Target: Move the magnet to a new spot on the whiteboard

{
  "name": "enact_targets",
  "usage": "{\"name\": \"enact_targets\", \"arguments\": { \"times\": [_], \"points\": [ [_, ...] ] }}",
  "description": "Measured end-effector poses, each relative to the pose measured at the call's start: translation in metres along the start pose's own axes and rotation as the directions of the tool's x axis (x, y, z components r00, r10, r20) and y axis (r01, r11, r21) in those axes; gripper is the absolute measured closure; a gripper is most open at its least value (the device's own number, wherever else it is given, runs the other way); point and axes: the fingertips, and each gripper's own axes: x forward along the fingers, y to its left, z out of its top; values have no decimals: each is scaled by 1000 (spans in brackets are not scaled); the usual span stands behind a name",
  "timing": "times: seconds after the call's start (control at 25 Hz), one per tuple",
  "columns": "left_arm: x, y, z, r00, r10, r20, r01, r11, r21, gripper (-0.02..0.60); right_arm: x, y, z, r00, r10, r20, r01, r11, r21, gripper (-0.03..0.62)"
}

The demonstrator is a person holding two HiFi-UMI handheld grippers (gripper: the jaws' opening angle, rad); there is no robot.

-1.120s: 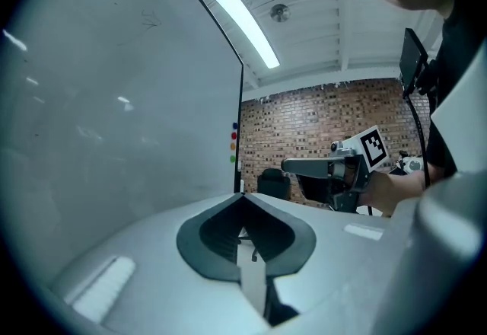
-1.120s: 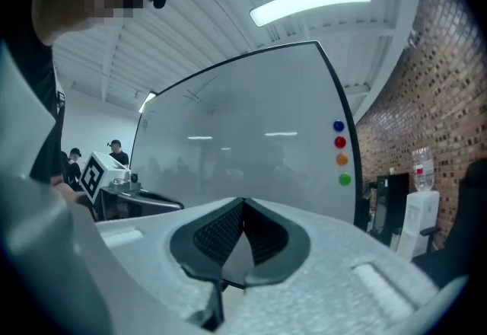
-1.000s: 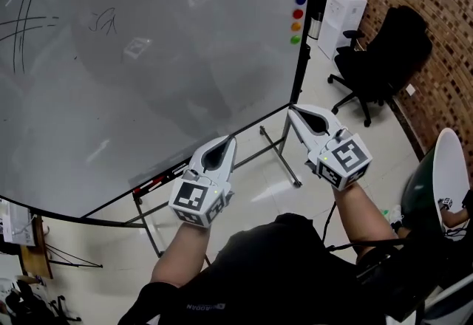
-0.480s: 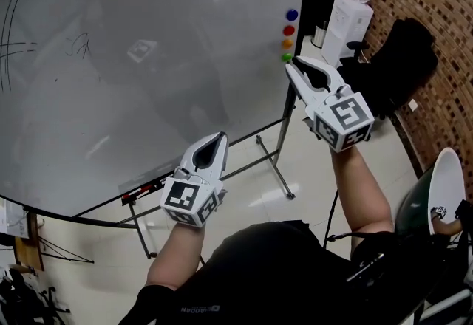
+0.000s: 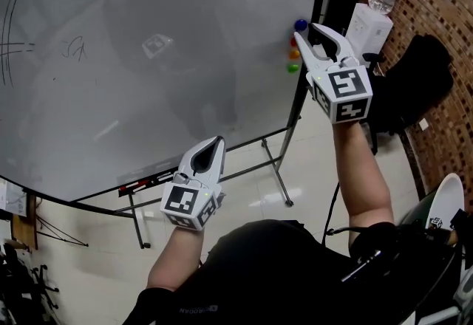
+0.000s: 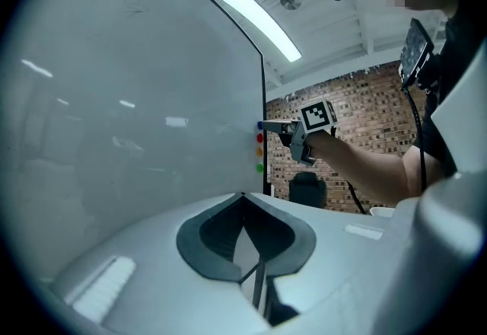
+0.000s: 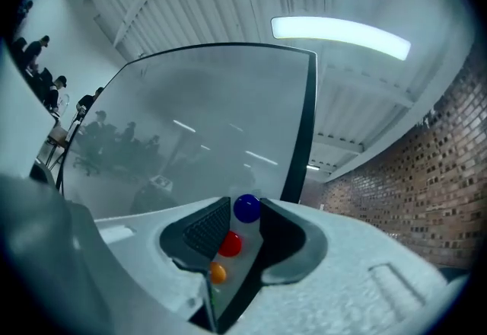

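Your right gripper point(image 5: 305, 30), jaws opening, points straight at the whiteboard point(image 5: 148, 94); the blue magnet point(image 7: 246, 208), topmost of its column, lies just ahead between the tips, not gripped. Your left gripper point(image 5: 213, 145), closed and empty, hangs well apart.

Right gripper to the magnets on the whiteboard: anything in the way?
Nothing visible. The right gripper is opening its jaws, with the blue magnet at their tips and the red magnet showing in the gap.
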Motion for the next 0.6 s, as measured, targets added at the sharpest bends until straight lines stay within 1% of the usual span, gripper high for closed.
{"name": "enact_targets", "arguments": {
  "times": [0.2,0.4,0.6],
  "points": [
    [0,2,-5,1000,23,-8,-23,1000,-7,566,12,-1,-2,1000,2,1,-2,1000,-6,484],
    [-3,4,-9,999,32,-17,-32,999,-15,566,17,1,-3,1000,-23,-18,22,999,-30,470],
    [-11,9,-10,999,42,-17,-43,999,-18,566,18,0,-3,999,-24,-31,22,999,-34,479]
  ]
}}
